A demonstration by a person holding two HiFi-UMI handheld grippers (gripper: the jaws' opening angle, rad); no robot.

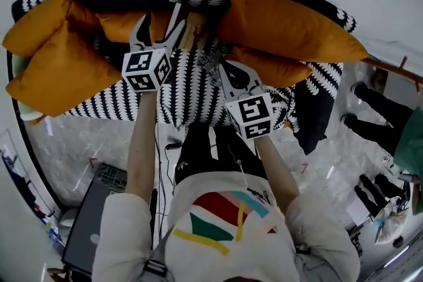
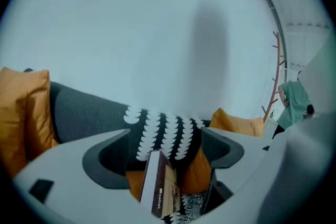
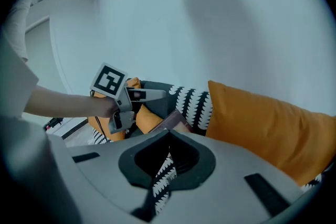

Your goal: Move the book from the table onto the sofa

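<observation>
The book [image 2: 160,186] stands upright on the sofa [image 1: 192,99], its spine towards me, leaning back on the black-and-white blanket between orange cushions. In the head view the book [image 1: 193,28] shows as a brown sliver. My left gripper [image 2: 165,136] is open, and the book sits between its wide-spread jaws without touching either pad. From above, the left gripper [image 1: 158,22] hangs over the back of the seat. My right gripper [image 3: 168,136] is shut with nothing in it and sits just right of the book [image 3: 170,120]; in the head view the right gripper [image 1: 210,63] is over the seat.
Big orange cushions [image 1: 291,30] [image 1: 53,56] flank the book on both sides. A laptop [image 1: 99,214] lies on the floor at lower left. A person's legs [image 1: 377,119] stand at the right, and a wooden coat rack [image 2: 275,76] stands beyond the sofa's end.
</observation>
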